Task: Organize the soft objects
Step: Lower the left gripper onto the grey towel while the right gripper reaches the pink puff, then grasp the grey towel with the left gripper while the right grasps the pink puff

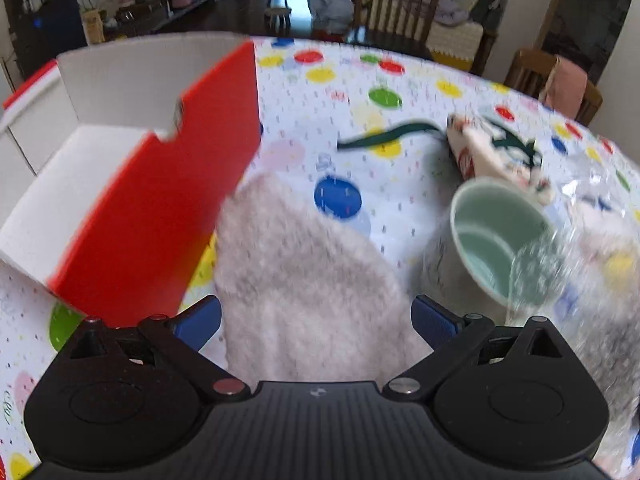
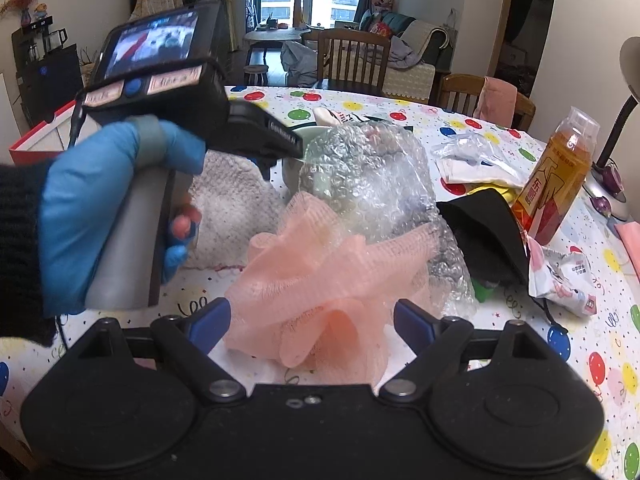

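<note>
Presently straddling fluffy white cloth [image 1: 304, 280] on tabletop [image 1: 420, 80]: left gripper [image 1: 316, 322], fingers spread wide, not yet closing. Sitting alongside, likely destination: red-and-white box [image 1: 160, 208]. Bracketing pink mesh pouf [image 2: 320, 280]: right gripper [image 2: 312, 322], fingers wide. Crowding nearby: mug [image 1: 492, 248], bubble wrap [image 2: 368, 176], bottle [image 2: 560, 176].

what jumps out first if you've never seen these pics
The pink mesh bath pouf sits right between the right gripper's open jaws, with a heap of bubble wrap behind it. In the left wrist view, a fluffy white cloth fills the left gripper's open jaws beside a red and white box.
</note>
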`<action>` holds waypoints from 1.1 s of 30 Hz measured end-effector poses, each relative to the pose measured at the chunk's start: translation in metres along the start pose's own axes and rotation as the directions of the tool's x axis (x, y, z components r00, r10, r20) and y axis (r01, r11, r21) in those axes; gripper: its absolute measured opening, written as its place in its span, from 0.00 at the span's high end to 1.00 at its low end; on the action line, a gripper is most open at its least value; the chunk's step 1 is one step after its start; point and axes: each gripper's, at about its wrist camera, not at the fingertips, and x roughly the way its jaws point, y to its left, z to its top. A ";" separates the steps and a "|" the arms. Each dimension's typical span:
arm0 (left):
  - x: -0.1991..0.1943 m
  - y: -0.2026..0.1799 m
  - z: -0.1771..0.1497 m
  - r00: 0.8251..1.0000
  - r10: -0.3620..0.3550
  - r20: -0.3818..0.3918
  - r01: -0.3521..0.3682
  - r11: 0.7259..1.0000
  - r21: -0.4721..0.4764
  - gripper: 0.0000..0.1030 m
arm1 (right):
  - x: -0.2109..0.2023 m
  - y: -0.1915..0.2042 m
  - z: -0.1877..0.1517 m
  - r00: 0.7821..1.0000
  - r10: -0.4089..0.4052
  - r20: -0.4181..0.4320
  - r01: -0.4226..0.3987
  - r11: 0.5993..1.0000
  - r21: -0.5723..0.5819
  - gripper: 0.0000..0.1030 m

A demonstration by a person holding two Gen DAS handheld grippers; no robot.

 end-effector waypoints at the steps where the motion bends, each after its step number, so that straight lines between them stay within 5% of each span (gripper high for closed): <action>1: 0.004 0.000 -0.003 1.000 -0.004 -0.014 0.004 1.000 0.004 0.01 | 0.000 0.000 0.000 1.000 -0.001 0.000 0.001 1.000 0.000 0.14; 12: 0.031 0.004 -0.014 0.996 -0.006 -0.095 0.008 1.000 0.025 0.04 | 0.026 0.003 0.001 1.000 -0.005 -0.018 0.004 1.000 -0.031 0.15; 16: 0.029 0.002 -0.015 0.997 0.013 -0.080 -0.009 0.999 0.049 0.21 | 0.042 0.003 -0.005 0.998 -0.030 -0.055 0.026 0.998 -0.060 0.23; 20: 0.025 0.002 -0.014 0.999 0.007 -0.049 -0.003 0.997 0.073 0.59 | 0.050 0.002 -0.009 0.997 -0.034 -0.075 0.028 0.997 -0.068 0.37; 25: 0.020 0.002 -0.013 0.999 -0.030 -0.037 0.033 0.995 0.089 0.83 | 0.048 0.003 -0.012 0.997 -0.025 -0.074 0.019 0.997 -0.081 0.60; 29: 0.019 0.009 -0.012 0.997 -0.062 -0.051 0.066 0.995 0.076 0.89 | 0.043 0.001 -0.010 0.998 -0.024 -0.058 0.020 0.997 -0.078 0.80; 33: 0.011 0.014 -0.013 0.995 -0.085 -0.043 0.089 0.992 0.091 0.90 | 0.029 -0.003 -0.008 0.999 -0.017 -0.032 0.015 0.998 -0.058 0.84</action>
